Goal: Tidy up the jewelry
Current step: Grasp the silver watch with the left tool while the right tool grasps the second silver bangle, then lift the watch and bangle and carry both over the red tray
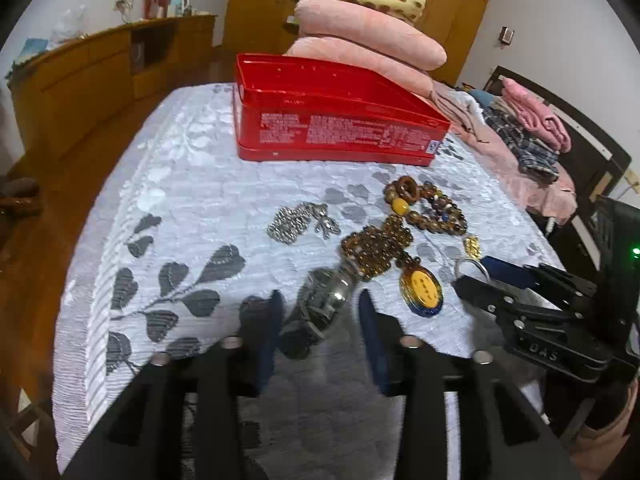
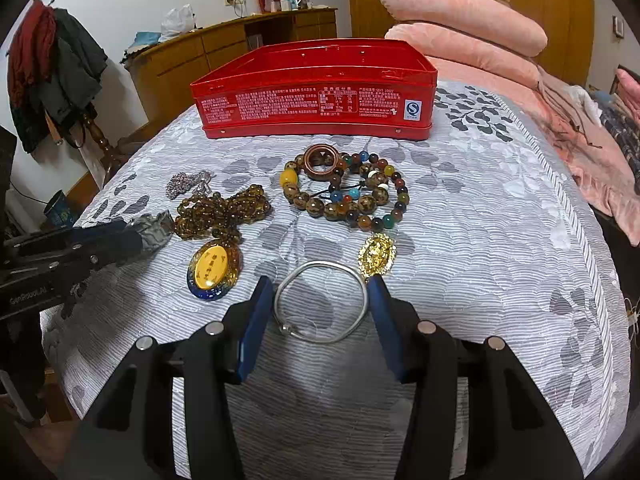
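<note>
An open red tin (image 1: 336, 120) stands at the back of the bedspread, also in the right wrist view (image 2: 316, 92). My left gripper (image 1: 320, 308) is open around a grey wristwatch (image 1: 320, 312) lying on the cloth. My right gripper (image 2: 320, 284) is open around a silver bangle (image 2: 320, 302). Between them lie an amber bead necklace (image 2: 224, 212) with a yellow oval pendant (image 2: 214, 270), colourful bead bracelets (image 2: 348, 192) with a wooden ring (image 2: 322, 160), a gold pendant (image 2: 376, 256) and a silver chain (image 1: 296, 222).
The grey leaf-pattern bedspread (image 2: 500, 240) drops off at its left edge to a wooden floor (image 1: 48, 184). Pink folded bedding (image 1: 368, 36) is stacked behind the tin. A wooden cabinet (image 2: 224, 48) and a coat rack (image 2: 52, 76) stand at the left.
</note>
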Demonstrator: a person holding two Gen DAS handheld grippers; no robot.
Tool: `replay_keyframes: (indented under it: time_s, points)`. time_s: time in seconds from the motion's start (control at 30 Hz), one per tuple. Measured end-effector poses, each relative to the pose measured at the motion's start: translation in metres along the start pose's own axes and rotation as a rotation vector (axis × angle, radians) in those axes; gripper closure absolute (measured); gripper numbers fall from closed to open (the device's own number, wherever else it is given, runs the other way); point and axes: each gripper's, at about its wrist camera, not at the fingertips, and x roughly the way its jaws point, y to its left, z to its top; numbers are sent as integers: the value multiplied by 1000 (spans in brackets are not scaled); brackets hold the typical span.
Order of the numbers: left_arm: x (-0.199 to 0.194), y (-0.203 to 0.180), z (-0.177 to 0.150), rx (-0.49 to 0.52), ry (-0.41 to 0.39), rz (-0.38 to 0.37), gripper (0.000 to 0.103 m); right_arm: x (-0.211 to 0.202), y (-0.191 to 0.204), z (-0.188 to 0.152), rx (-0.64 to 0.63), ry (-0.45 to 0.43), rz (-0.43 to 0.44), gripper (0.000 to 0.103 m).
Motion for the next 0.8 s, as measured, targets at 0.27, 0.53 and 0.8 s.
replay_keyframes:
  time_s: [0.27,0.53,0.8]
  points:
    - [19,-8,5,52,6,47,56,0,-1,0,-1,-1,-1,55]
    - [13,-6,-2,17,-12,-1,77,-1,2,-1,-9,-6,-16,55]
    - [4,-7,-5,-1,-23,9,77,-11,3,-3,-10,-29,-29,56]
